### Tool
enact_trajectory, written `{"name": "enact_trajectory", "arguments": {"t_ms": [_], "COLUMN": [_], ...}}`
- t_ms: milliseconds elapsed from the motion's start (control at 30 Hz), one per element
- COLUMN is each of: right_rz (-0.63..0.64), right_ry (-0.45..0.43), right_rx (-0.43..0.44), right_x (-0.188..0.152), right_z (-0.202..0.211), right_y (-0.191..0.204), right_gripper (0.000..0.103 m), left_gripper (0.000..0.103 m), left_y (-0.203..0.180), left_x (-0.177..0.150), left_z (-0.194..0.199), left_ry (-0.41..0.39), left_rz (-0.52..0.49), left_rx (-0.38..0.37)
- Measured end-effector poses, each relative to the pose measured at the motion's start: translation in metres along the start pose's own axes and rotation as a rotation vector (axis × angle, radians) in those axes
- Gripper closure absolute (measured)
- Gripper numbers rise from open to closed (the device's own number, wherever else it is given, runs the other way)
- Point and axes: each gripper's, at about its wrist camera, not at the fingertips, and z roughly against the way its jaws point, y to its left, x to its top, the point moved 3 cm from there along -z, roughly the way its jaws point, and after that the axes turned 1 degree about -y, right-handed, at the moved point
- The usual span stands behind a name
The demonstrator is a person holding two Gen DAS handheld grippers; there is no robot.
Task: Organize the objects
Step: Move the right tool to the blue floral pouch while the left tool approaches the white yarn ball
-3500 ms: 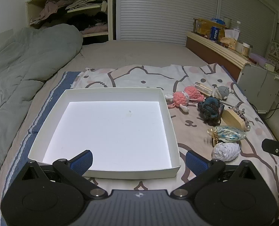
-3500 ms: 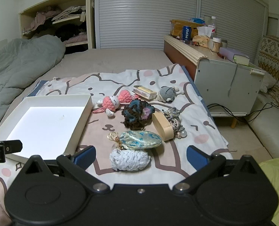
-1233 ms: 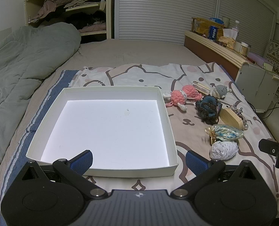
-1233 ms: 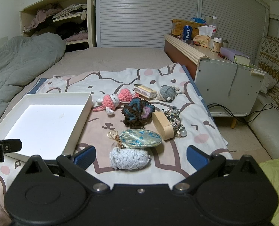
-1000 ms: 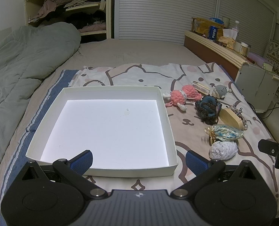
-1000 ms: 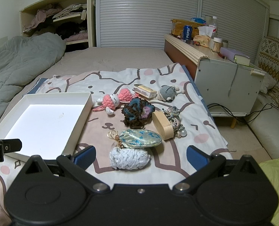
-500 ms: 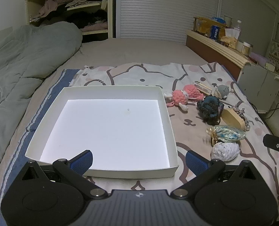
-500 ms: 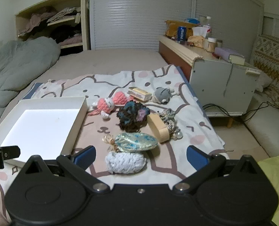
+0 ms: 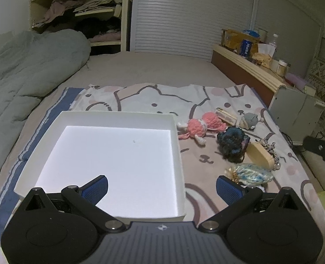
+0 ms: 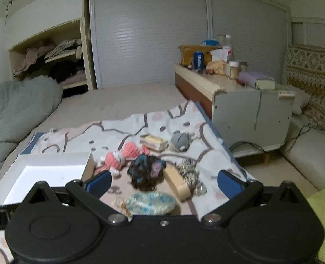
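A shallow white box point(image 9: 177, 145) lies on the cartoon-cat blanket point(image 9: 162, 99) spread over the bed, nothing inside it but a tiny speck. The left gripper point(image 9: 161, 186) hangs over the box's near edge with its blue-padded fingers point(image 9: 95, 188) spread wide, holding nothing. To the right of the box, loose on the blanket, sits a cluster of small things: a pink crocheted doll point(image 9: 197, 127) just beside the box wall, a dark blue-black yarn ball point(image 9: 232, 142), a small wooden box point(image 9: 260, 155) touching a beaded tangle point(image 9: 270, 145), a shiny blue-and-gold pouch point(image 9: 250, 176), a grey knitted toy point(image 9: 250, 120) and a flat cream packet point(image 9: 225, 115) farther back. The right gripper point(image 10: 164, 181) hovers above this cluster, fingers apart and empty, with the yarn ball point(image 10: 146, 171) and pouch point(image 10: 151, 202) between them in its view, which is blurred. A rumpled grey-green quilt point(image 9: 19, 77) fills the left side of the bed; a headboard shelf point(image 9: 246, 66) with a cola can point(image 9: 246, 47) and jars runs along the right.
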Motion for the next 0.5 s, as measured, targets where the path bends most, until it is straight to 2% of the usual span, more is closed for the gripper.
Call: {"name": "enact_trajectory", "arguments": {"t_ms": [167,367,500], "right_rz": [-0.035,-0.068,-0.127], "right_ry": [0.014,0.016,0.068], "right_rx": [0.013,-0.012,0.028], "right_x": [0.007,0.016,0.014], "right_z": [-0.02,-0.051,-0.075], "right_y": [-0.012,-0.034,-0.055], "right_gripper": [0.0,0.0,0.0], "left_gripper": [0.0,0.0,0.0], "left_y": [-0.027,-0.064,-0.089], "left_x": [0.003,-0.005,-0.017], "left_z": [-0.01,-0.03,-0.05], "left_ry": [0.001,0.009,0.019], "left_rz": [-0.027,-0.051,-0.061], "left_rx": [-0.028,-0.111,-0.159]}}
